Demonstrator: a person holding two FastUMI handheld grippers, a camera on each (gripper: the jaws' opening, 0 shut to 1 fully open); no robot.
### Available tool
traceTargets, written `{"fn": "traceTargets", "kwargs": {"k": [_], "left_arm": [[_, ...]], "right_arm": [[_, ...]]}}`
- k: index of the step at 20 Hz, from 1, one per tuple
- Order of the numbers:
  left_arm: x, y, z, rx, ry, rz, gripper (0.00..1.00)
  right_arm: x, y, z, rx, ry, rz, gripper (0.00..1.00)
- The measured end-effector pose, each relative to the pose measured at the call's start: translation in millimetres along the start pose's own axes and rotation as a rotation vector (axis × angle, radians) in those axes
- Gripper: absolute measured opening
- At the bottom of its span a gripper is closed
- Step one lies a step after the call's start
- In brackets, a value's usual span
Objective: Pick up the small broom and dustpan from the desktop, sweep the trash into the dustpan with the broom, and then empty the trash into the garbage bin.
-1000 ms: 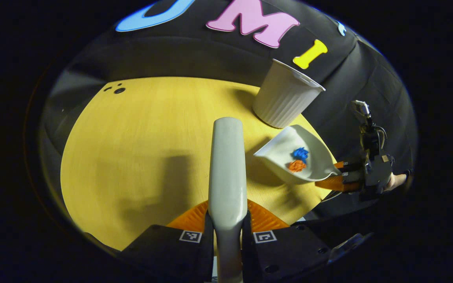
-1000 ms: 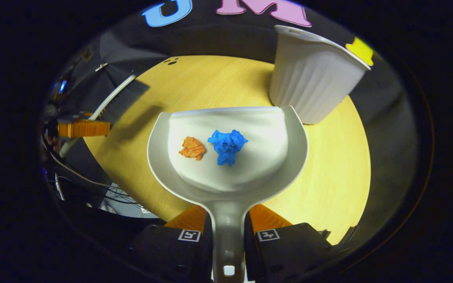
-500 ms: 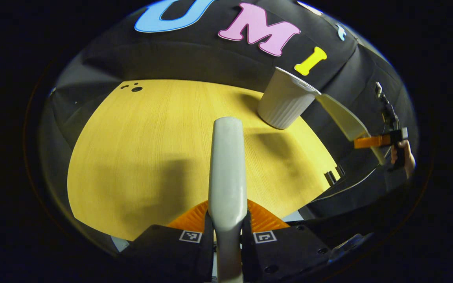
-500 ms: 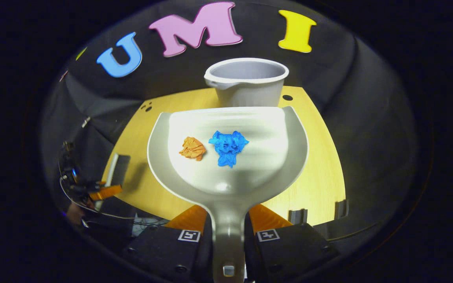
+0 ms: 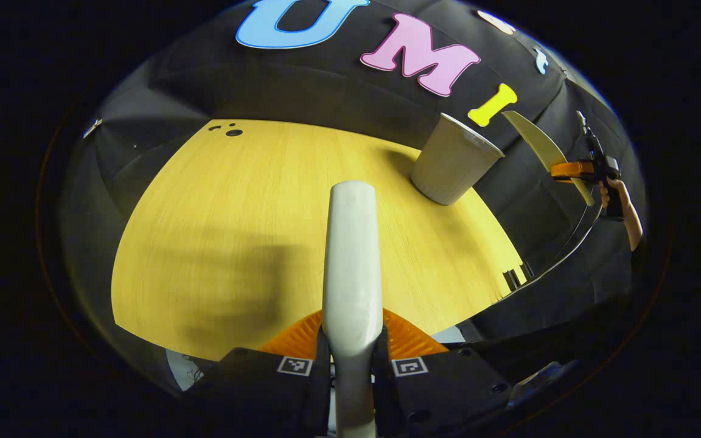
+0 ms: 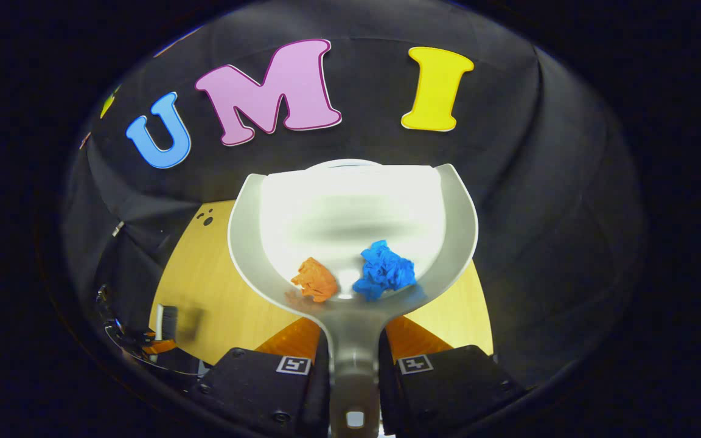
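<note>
While raised, right claw (image 6: pixel 353 359) grips tilted dustpan (image 6: pixel 350 207).

text: none legible | gripper (image 6: pixel 353 365) square markers: patterns, no lettering

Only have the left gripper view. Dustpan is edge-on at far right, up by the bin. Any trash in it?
Observer: Yes. The right gripper view shows an orange wad and a blue wad lying in the dustpan.
Operator: Where in the pan?
Observer: At the back, next to the handle end, away from the front lip.
Operator: Lip over the bin?
Observer: A sliver of the bin peeks just above the lip; I cannot tell whether the lip is over the opening.
Operator: Grip OK?
Observer: The right gripper has both fingers pressed on the pan's handle.
</note>
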State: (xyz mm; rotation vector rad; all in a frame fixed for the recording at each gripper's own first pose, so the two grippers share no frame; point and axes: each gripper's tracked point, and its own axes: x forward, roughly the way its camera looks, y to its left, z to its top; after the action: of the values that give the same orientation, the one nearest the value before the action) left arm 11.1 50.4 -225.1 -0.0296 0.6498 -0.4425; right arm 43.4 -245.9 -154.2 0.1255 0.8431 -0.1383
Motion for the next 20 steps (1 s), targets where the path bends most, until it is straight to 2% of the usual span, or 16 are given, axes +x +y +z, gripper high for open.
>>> {"fn": "traceTargets", "kwargs": {"k": [2,5,9,12,14,17,18,19,20], "left_arm": [[-5.0,4.2,3.9,-0.008,-0.015,0.016,0.33],[-17.2,10.5,4.9,-0.046,-0.042,0.038,0.33],[-33.1,22.9,-5.3,-0.067,-0.037,0.071,0.33],[-41.4,24.7,-11.4,-0.062,-0.026,0.088,0.33],[-44.2,27.8,-12.3,-0.070,-0.025,0.100,0.33],[-44.6,26.4,-14.0,-0.087,-0.020,0.107,0.33],[-45.3,25.1,-14.2,-0.089,-0.018,0.107,0.31],[-45.2,23.6,-14.2,-0.092,-0.014,0.106,0.33],[-44.3,20.5,-14.6,-0.095,-0.008,0.102,0.33]], "right_arm": [[23.9,-11.1,12.5,-0.056,0.029,-0.046,0.37],[58.0,-25.5,31.7,-0.074,0.044,-0.112,0.37],[92.9,-42.8,51.0,-0.228,0.028,-0.245,0.37],[107.6,-40.7,60.4,-0.278,-0.004,-0.291,0.37],[117.2,-41.5,63.4,-0.379,-0.018,-0.342,0.37],[112.4,-50.3,67.2,-0.594,-0.065,-0.462,0.37],[114.2,-54.2,70.6,-0.671,-0.085,-0.498,0.42],[112.9,-55.0,72.8,-0.740,-0.099,-0.527,0.37],[114.0,-55.9,73.8,-0.787,-0.115,-0.550,0.37]]}}
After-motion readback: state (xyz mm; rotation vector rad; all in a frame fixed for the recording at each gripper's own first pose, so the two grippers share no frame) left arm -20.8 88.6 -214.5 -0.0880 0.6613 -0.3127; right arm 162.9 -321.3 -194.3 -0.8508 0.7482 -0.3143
